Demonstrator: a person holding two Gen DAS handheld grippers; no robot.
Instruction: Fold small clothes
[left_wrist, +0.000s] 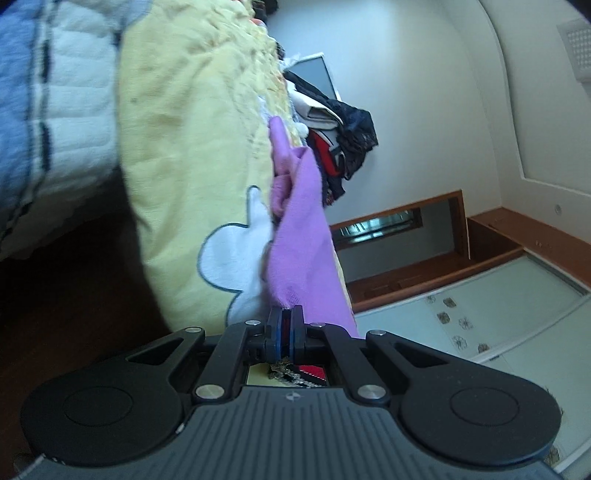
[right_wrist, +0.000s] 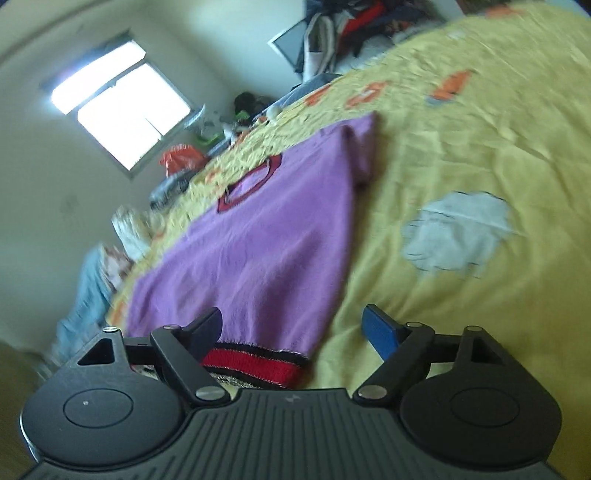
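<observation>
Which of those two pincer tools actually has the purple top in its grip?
The left gripper: its fingers are pinched shut on the purple sweater. The right gripper is wide open, its fingers straddling the red hem.

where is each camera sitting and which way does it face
Left wrist: on the left gripper, rolled sideways, looking along the yellow quilted bedspread toward a white wall; its jaws are shut on the purple knit sweater.
Right wrist: on the right gripper, low over the bed, facing a bright window; jaws open above the sweater's red-and-black striped hem.
Shared: sweater, bedspread, dark clothes pile.
</observation>
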